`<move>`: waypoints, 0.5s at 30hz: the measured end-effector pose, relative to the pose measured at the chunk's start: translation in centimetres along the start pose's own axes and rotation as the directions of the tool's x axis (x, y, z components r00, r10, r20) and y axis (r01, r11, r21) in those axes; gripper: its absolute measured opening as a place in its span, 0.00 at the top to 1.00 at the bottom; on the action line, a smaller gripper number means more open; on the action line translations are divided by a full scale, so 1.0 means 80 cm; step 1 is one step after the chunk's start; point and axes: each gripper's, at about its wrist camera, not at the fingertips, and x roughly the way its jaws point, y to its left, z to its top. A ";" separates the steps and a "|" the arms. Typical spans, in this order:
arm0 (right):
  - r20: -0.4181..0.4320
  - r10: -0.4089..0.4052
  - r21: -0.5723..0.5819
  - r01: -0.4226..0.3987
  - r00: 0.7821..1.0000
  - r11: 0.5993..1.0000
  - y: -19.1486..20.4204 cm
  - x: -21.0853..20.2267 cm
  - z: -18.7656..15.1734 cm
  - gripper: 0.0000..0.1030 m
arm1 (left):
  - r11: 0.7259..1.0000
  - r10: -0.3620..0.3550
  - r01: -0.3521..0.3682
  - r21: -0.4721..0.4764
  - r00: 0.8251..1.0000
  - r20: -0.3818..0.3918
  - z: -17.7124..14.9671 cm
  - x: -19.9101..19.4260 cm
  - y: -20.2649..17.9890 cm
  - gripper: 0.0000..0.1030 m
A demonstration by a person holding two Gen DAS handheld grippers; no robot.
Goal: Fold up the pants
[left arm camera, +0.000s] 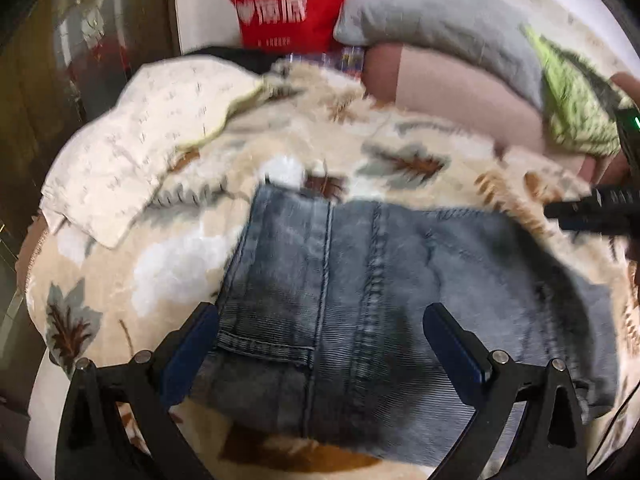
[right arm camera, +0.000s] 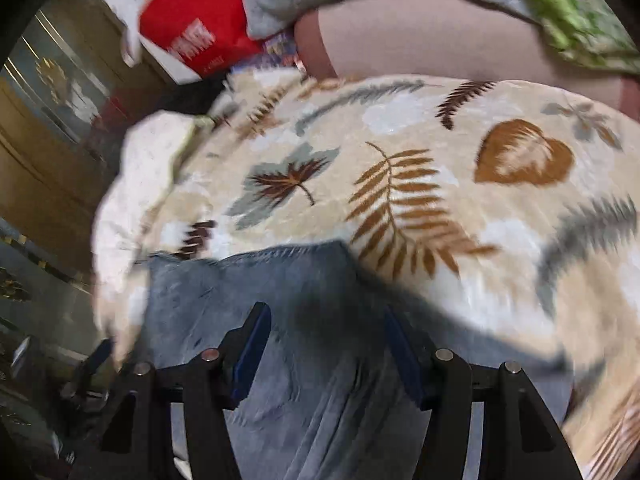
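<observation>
both views pretty blurry. left gripper [left arm camera: 320,340] and right gripper [right arm camera: 326,344] hang spread apart over the jeans [left arm camera: 360,280], gripping nothing.

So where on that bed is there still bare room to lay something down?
The leaf-print blanket lies bare right of the jeans, up to the pink bolster. The left is crowded: a cream quilt is heaped there, with a red bag and grey pillow behind.
</observation>
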 end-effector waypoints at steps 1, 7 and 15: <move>-0.027 -0.022 -0.012 0.022 0.999 1.000 0.003 0.017 0.010 0.42 | 1.000 -0.001 0.001 -0.002 1.000 -0.019 -0.002 0.010 0.003 0.01; -0.146 -0.062 -0.067 0.053 0.987 0.996 0.016 0.083 0.030 0.65 | 1.000 -0.018 0.019 0.014 0.999 -0.051 -0.012 0.039 0.001 0.01; 0.008 -0.255 -0.315 0.245 0.967 0.917 0.078 0.066 0.018 0.97 | 0.999 -0.029 0.030 0.012 0.998 -0.061 -0.010 0.044 0.003 0.01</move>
